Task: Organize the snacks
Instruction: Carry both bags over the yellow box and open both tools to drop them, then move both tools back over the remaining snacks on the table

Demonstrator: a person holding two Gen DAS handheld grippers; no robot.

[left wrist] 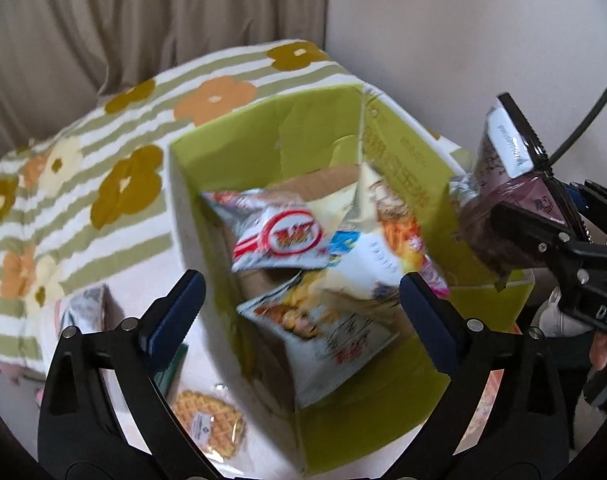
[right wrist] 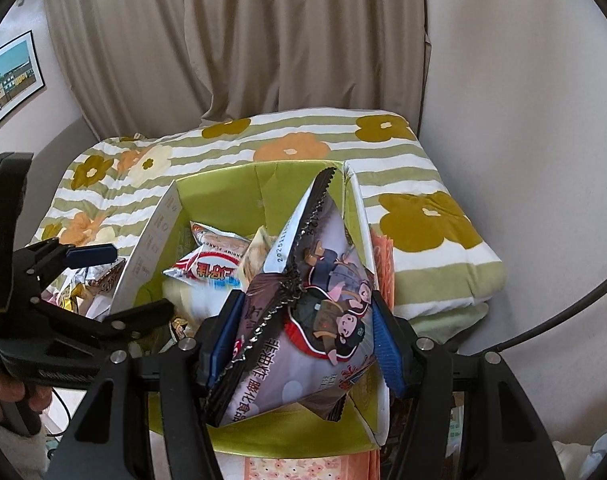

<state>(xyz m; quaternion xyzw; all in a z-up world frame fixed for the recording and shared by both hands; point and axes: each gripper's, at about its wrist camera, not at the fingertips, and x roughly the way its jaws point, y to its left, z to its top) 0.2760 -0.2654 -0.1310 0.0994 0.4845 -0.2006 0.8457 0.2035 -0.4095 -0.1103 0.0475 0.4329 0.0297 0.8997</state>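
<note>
An open green cardboard box (left wrist: 263, 128) (right wrist: 223, 184) holds several snack bags, among them a white and red bag (left wrist: 279, 240) (right wrist: 207, 268). My left gripper (left wrist: 303, 304) is open and empty above the box's near side; in the right wrist view it (right wrist: 123, 280) is at the left. My right gripper (right wrist: 303, 340) is shut on a purple snack bag (right wrist: 319, 304) with cartoon figures, held over the box's right wall. In the left wrist view that bag (left wrist: 499, 200) hangs at the right above the box rim.
The box sits on a surface beside a striped floral blanket (left wrist: 83, 184) (right wrist: 423, 216). A waffle packet (left wrist: 209, 428) and a silver packet (left wrist: 85, 308) lie left of the box. Curtains (right wrist: 263, 40) and a wall stand behind.
</note>
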